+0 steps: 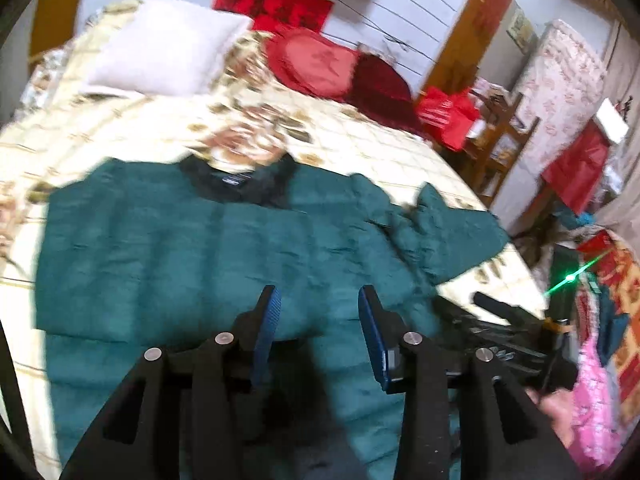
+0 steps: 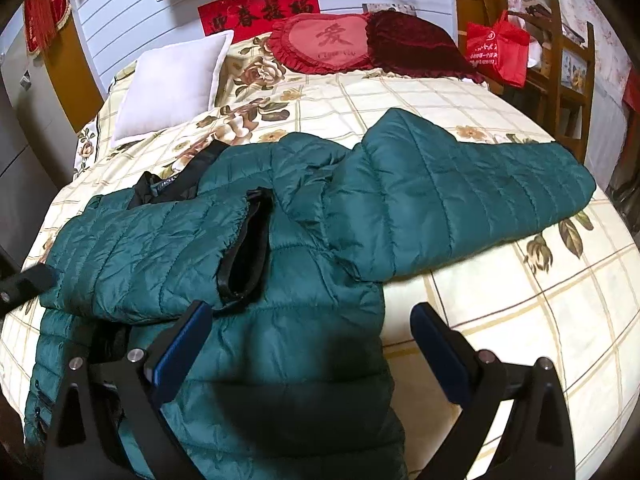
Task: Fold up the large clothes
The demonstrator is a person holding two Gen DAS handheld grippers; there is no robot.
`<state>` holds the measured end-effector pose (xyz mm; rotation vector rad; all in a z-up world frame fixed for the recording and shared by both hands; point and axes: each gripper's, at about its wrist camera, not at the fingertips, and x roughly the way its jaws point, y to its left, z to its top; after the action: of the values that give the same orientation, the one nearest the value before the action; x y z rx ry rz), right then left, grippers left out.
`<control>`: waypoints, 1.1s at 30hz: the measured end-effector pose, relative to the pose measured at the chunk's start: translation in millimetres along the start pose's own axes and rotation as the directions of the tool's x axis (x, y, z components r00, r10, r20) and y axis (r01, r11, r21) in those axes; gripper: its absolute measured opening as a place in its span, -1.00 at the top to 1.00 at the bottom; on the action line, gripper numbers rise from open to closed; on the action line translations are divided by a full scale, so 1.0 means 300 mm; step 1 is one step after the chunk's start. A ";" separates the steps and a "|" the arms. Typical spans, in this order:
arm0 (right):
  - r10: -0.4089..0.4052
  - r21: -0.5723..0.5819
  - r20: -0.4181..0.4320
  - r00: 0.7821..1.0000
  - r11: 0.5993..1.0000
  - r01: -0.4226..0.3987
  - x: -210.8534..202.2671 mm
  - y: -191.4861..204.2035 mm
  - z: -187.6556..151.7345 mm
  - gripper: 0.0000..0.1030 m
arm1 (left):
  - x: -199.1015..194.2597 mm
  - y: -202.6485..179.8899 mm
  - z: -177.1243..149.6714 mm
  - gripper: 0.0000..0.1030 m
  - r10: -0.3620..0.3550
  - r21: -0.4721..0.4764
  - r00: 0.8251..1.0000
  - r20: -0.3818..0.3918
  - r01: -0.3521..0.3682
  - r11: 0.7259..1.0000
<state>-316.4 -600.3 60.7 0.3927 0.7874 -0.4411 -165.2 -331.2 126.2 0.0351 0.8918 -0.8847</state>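
Note:
A dark green quilted jacket (image 2: pixel 280 360) lies flat on the flowered bedspread (image 2: pixel 500 320), collar toward the pillows. One sleeve is folded across the chest and its black cuff (image 2: pixel 244 248) rests near the middle. The other sleeve (image 2: pixel 460 192) stretches out to the right. My right gripper (image 2: pixel 312 316) stands open and wide over the jacket's right side edge, with nothing between its blue pads. In the blurred left wrist view my left gripper (image 1: pixel 319 294) hovers open over the jacket's body (image 1: pixel 180 248), gripping nothing. The right gripper (image 1: pixel 500 332) shows there at the right.
A white pillow (image 2: pixel 176 88), a red heart cushion (image 2: pixel 324 40) and a dark red cushion (image 2: pixel 412 40) lie at the bed's head. A red bag (image 2: pixel 498 50) and a wooden chair (image 2: pixel 568 68) stand beyond the bed's right edge. Colourful cloth (image 1: pixel 596 380) hangs by that edge.

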 end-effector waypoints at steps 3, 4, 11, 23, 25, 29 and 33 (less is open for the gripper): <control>0.002 -0.004 -0.001 1.000 1.000 -0.002 0.001 0.002 -0.004 -0.96 | -0.033 0.080 -0.013 0.03 0.107 -0.012 0.994 0.020 -0.106 0.994; 0.002 -0.004 -0.003 1.000 1.000 -0.002 0.003 0.000 -0.004 -0.96 | -0.041 0.105 -0.021 0.03 0.149 -0.017 0.989 0.023 -0.148 0.989; 0.037 0.099 0.034 0.999 0.994 -0.040 -0.008 -0.060 0.018 -0.96 | -0.041 0.336 -0.102 0.03 0.371 -0.123 0.928 -0.041 -0.373 0.920; 0.177 0.026 -0.126 0.976 0.984 -0.175 0.237 0.145 0.093 -0.15 | -0.114 0.533 -0.139 0.03 0.419 -0.261 0.907 -0.047 -0.416 0.871; 0.217 0.024 -0.117 0.969 0.976 -0.216 0.239 0.166 0.092 0.48 | -0.131 0.560 -0.143 0.03 0.422 -0.278 0.906 -0.043 -0.417 0.866; 0.182 -0.133 0.014 0.983 0.975 -0.179 0.123 0.235 0.134 0.63 | -0.148 0.597 -0.135 0.03 0.414 -0.330 0.909 -0.036 -0.402 0.854; 0.097 -0.224 0.169 0.981 0.973 -0.058 0.010 0.252 0.197 0.64 | -0.139 0.590 -0.127 0.03 0.391 -0.342 0.920 -0.020 -0.374 0.862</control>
<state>-240.8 -566.6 109.3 0.1753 0.6351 -0.3073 -82.4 -173.4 73.6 -0.1063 0.9399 -0.3499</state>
